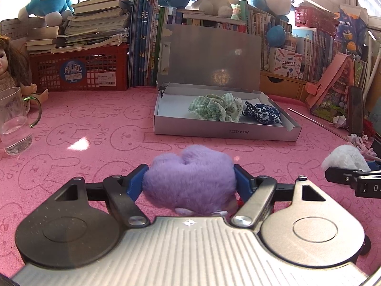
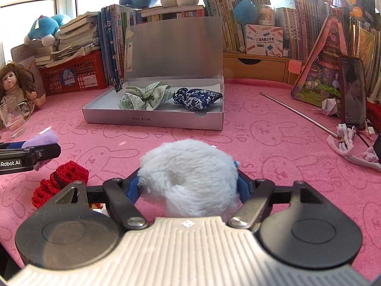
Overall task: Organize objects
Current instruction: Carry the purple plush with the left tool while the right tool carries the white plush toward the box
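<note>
My left gripper [image 1: 190, 178] is shut on a fluffy purple scrunchie [image 1: 190, 178] just above the pink cloth. My right gripper [image 2: 188, 181] is shut on a fluffy white scrunchie [image 2: 190, 174], which also shows at the right edge of the left wrist view [image 1: 345, 159]. Ahead stands an open silver box [image 1: 223, 132] holding a green checked scrunchie [image 1: 216, 107] and a dark blue patterned one [image 1: 262, 114]. A red knitted scrunchie [image 2: 59, 181] lies on the cloth left of my right gripper. The left gripper and purple scrunchie [image 2: 40, 140] show at the left of the right wrist view.
A glass mug [image 1: 14, 121] and a doll [image 1: 9, 66] stand at the left. A red basket [image 1: 81, 71] with books, upright books and plush toys line the back. A metal rod [image 2: 297, 112], a phone [image 2: 352, 93] and a pink triangular case [image 2: 321, 71] are at the right.
</note>
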{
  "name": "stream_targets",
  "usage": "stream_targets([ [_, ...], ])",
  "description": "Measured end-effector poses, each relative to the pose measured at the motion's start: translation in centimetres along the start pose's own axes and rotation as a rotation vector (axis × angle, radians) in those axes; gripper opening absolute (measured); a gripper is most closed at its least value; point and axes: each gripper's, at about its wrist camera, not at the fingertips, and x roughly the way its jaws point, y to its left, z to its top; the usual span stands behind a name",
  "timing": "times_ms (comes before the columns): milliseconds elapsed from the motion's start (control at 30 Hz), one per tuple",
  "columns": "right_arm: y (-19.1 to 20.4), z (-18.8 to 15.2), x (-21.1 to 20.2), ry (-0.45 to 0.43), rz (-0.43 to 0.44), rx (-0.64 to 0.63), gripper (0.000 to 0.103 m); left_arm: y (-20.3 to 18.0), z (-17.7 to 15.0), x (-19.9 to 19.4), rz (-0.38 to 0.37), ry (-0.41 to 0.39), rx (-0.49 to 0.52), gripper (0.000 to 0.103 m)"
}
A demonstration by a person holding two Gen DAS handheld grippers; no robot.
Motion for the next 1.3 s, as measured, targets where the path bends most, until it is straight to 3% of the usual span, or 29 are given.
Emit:
stream_targets([
  [500,-0.7,3.8,1.2,-0.028,-0.015,0.000,0.077,-0.3,3.2,1.6,-0.032,-0.018,0.005,0.079],
  [1300,-2.3,7.6,5.4,0.012,-0.020,0.059,0.077,-0.5,7.7,6.7,-0.027,0.011,-0.024,0.079],
])
